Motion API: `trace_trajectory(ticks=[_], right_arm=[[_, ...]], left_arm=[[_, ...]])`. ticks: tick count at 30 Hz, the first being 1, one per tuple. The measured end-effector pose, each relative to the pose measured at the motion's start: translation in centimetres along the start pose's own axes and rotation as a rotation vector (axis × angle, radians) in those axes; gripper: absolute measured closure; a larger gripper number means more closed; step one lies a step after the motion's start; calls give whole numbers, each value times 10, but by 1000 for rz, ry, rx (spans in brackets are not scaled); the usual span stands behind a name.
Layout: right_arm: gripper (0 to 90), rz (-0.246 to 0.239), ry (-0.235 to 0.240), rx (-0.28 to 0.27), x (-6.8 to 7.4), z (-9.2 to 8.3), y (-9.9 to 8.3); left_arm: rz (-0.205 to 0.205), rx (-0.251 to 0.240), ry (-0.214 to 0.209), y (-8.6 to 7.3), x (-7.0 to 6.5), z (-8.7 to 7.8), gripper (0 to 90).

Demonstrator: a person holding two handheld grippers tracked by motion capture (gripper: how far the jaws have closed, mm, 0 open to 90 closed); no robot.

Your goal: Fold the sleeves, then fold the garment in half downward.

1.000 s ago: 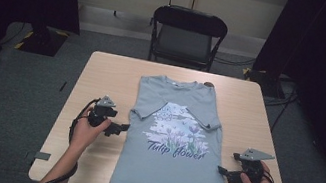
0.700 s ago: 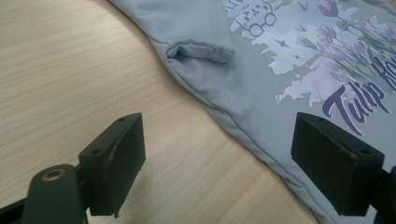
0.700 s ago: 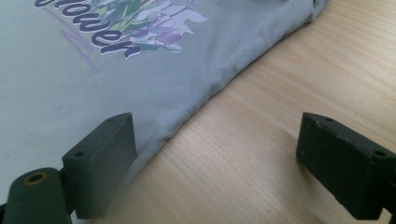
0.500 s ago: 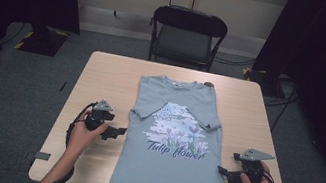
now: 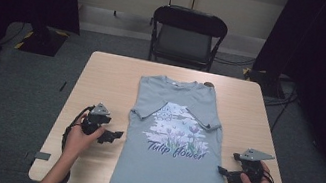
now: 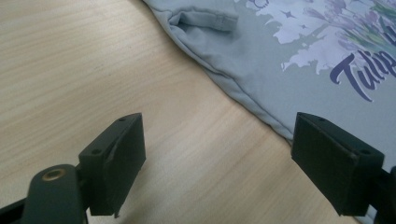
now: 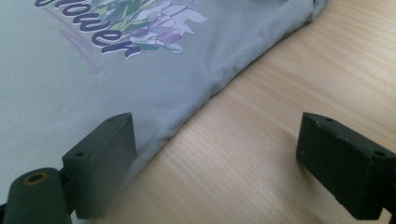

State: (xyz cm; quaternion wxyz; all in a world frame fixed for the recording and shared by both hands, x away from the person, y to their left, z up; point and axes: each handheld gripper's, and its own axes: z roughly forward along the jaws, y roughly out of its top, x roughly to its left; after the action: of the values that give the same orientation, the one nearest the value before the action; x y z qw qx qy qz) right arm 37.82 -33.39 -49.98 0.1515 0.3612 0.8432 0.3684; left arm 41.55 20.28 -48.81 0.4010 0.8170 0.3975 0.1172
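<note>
hovered wide open and empty at either side edge of the t-shirt [image 5: 174,144]: left gripper [image 5: 111,137], right gripper [image 5: 226,174].

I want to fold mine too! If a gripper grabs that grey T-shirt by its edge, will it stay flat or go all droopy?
Probably droopy: the T-shirt is thin cloth, with soft wrinkles along its hem. It likely weighs little. Pushed, it would likely bunch up on the wooden table rather than slide whole.

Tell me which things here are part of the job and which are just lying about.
Part of the job: T-shirt, left gripper, right gripper, table.
Lying about: folding chair, small dark thing by the collar.
</note>
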Motion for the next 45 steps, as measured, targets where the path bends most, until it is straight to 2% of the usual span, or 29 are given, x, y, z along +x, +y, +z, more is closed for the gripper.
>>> trace_trajectory(ticks=[23,26,28,29,33,45], right_arm=[[112,-3,3,0,1,0,0],[112,-3,3,0,1,0,0],[112,-3,3,0,1,0,0],[112,-3,3,0,1,0,0],[111,-3,3,0,1,0,0],[111,0,-1,1,1,0,0]], left_arm=[[36,47,35,-17,-3,-6,174],[58,51,42,-18,-4,-7,168],[100,61,63,-20,-5,-7,163],[106,62,69,-21,-6,-7,153],[107,32,58,-25,-7,-6,123],[112,42,56,-24,-8,-5,83]])
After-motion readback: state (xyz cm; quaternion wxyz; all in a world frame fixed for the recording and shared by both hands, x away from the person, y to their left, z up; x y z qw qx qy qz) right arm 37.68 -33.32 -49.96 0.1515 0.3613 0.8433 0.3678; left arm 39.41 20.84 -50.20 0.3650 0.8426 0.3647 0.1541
